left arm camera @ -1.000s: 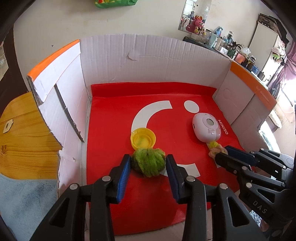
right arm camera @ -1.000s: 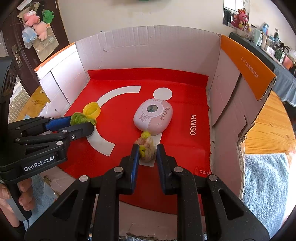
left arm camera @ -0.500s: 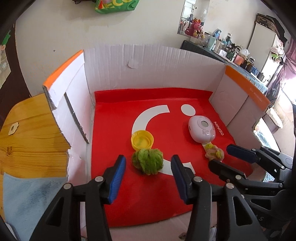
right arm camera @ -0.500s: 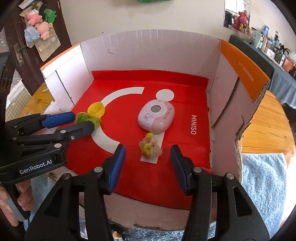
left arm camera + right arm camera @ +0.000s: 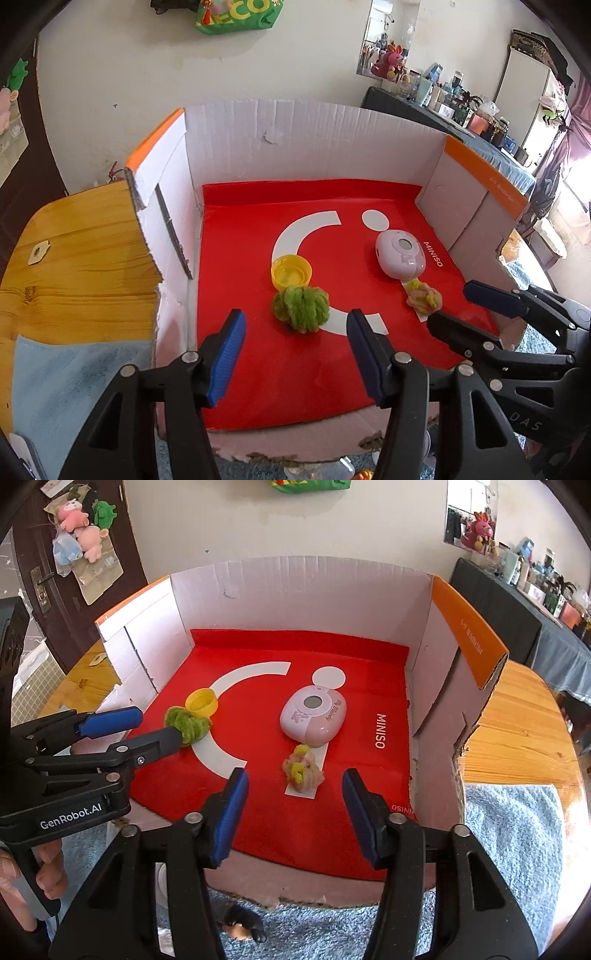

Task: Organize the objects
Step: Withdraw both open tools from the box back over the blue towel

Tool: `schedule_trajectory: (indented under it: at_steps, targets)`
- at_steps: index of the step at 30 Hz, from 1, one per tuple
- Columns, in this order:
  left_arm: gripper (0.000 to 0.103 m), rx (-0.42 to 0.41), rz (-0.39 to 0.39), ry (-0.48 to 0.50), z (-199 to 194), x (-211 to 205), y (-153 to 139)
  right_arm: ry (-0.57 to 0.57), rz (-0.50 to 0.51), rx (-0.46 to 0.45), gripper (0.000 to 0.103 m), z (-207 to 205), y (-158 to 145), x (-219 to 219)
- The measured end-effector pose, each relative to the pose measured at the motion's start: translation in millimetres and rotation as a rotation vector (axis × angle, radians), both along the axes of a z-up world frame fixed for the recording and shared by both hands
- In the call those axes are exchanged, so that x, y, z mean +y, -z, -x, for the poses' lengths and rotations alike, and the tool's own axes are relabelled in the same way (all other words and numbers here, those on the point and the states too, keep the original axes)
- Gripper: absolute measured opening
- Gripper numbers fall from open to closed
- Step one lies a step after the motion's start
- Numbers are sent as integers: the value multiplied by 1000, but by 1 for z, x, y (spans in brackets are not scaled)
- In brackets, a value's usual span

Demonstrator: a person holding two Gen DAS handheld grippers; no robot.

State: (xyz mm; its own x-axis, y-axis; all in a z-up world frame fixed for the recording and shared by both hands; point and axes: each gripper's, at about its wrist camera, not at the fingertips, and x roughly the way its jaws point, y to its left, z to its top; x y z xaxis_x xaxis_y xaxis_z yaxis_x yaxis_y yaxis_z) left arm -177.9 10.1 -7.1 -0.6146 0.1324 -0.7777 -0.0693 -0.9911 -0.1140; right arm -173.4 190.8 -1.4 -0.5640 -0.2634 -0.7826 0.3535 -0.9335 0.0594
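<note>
Left hand-held gripper (image 5: 295,325) at lower centre of its view, spread wide, empty. Green fuzzy ball (image 5: 301,308) lies on the red mat (image 5: 240,295) just past its tips, touching the yellow cap (image 5: 291,272). Right hand-held gripper (image 5: 293,786) at lower centre of its view, also wide, empty. Small pink-yellow plush (image 5: 303,770) sits between and just ahead of its tips, right next to the pink oval case (image 5: 313,715). Everything is inside the cardboard box (image 5: 295,590) on the wooden worktop (image 5: 517,731).
</note>
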Motion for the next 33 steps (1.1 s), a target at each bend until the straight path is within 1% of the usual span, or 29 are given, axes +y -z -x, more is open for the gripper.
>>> schedule_trajectory:
  at_steps: [1, 3, 5, 7, 8, 11, 12, 15, 18, 23, 26, 33]
  targets:
    - [61, 2, 0, -1, -1, -1, -1, -2, -1, 3, 57, -1, -1, 0]
    - [68, 7, 0, -8, -4, -2, -2, -5, -1, 8, 58, -3, -3, -2]
    - [71, 14, -4, -14, -8, -5, -4, -8, -2, 12, 59, -5, -5, -2]
    - [71, 16, -9, -18, -10, -7, -5, -10, -3, 15, 64, -8, -6, -3]
    - [72, 17, -11, -20, -12, -7, -6, -11, -4, 17, 65, -9, -7, -3]
    - [79, 24, -8, -29, -16, -10, -8, -13, -4, 21, 65, -13, -8, -3]
    - [79, 28, -7, -33, -18, -10, -9, -14, -4, 23, 66, -14, -9, -3]
    - [81, 34, -9, -34, -23, -11, -11, -17, -5, 31, 69, -19, -11, -3]
    - [88, 45, 1, -41, -27, -11, -13, -20, -7, 39, 73, -24, -14, -4]
    - [90, 62, 12, -43, -36, -10, -18, -26, -11, 50, 75, -31, -19, -5]
    - [96, 71, 20, -49, -39, -9, -20, -27, -10, 57, 79, -35, -21, -5]
    - [96, 74, 24, -59, -47, -11, -21, -30, -10, 63, 80, -42, -23, -4]
